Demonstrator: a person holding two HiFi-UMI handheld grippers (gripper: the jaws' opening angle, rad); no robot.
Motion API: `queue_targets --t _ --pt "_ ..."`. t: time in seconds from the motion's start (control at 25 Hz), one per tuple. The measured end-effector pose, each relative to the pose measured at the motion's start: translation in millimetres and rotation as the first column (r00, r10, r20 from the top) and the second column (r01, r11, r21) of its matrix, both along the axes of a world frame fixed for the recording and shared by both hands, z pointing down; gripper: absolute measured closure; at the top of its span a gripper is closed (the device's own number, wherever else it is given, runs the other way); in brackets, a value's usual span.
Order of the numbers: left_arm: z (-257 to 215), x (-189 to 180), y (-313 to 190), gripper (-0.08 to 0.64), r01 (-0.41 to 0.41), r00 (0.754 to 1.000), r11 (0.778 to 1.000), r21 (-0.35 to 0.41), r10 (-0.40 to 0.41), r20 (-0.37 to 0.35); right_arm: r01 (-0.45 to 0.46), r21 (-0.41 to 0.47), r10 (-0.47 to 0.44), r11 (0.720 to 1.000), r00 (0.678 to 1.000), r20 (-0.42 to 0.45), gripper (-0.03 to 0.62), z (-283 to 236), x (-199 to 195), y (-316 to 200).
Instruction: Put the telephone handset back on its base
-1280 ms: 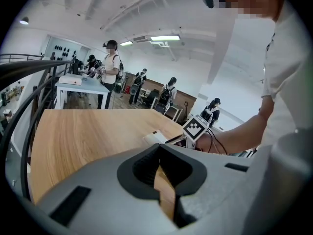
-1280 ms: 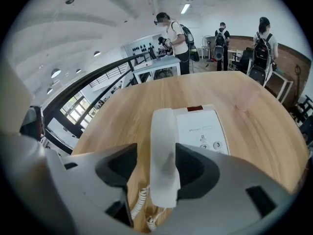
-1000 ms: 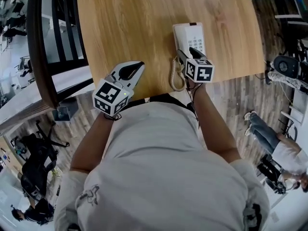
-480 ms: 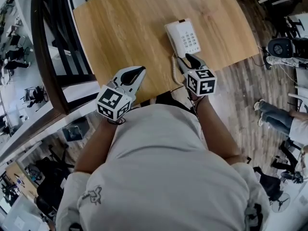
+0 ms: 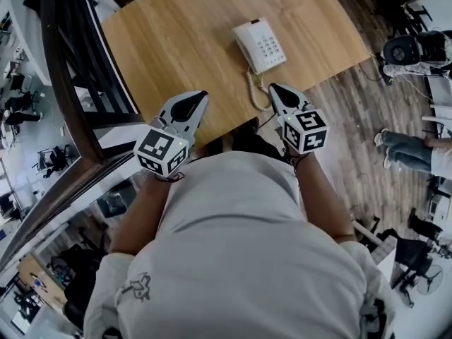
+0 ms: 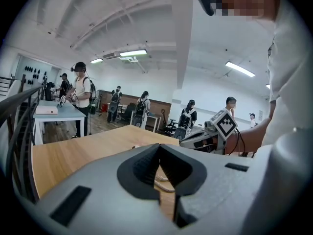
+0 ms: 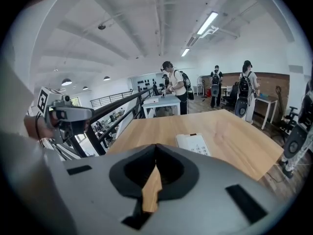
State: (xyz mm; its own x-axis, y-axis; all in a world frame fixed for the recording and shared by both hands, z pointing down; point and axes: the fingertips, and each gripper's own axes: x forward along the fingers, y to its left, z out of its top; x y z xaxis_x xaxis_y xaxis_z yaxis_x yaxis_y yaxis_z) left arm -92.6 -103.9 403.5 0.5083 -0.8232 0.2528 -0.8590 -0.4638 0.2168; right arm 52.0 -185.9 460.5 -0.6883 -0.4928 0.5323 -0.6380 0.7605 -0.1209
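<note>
A dark railing point(image 5: 63, 83) is being shown at the far left, beside the wooden table point(image 5: 176, 34). The left gripper point(image 5: 200, 96) is being held over the near edge of that table. Its fingers are being kept together at the tips, with nothing caught between them. In the left gripper view, only bare wood and a loop of the coiled cord point(image 5: 253, 90) are being shown through the gap behind the closed tips.

The telephone point(image 5: 260, 44) is lying flat on the table, ahead of the left fingers and off to their right, well apart from them. Its handset point(image 5: 245, 48) is being seen resting on the base point(image 5: 272, 46), along the side nearer the left fingers, with the keypad point(image 5: 270, 46) on the far side. The cord is trailing from the telephone back toward the near table edge.

The right gripper point(image 5: 274, 89) is being held just beside the cord. The telephone is lying a little ahead of its fingertips, untouched. Its jaws have just been closing and are now together on nothing. In the right gripper view only table wood is being shown behind the tips.

Farther right, over the plank floor point(image 5: 346, 140), a person's legs point(image 5: 399, 150) are being shown.
</note>
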Motion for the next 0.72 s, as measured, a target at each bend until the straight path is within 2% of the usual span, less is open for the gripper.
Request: queue_targets --t 0.36,0.72 --pt "-9 23 11 0.554 -0.011 1.0 1.0 0.009 0.011 -0.005 0.053 0.046 -0.054 0.998 0.998 0.029 0.586 -32 16 21" --pt "-25 85 10 0.554 0.01 1.0 0.999 0.032 -0.01 0.024 0.136 0.091 -0.142 0.987 0.988 0.059 0.588 -55 64 34"
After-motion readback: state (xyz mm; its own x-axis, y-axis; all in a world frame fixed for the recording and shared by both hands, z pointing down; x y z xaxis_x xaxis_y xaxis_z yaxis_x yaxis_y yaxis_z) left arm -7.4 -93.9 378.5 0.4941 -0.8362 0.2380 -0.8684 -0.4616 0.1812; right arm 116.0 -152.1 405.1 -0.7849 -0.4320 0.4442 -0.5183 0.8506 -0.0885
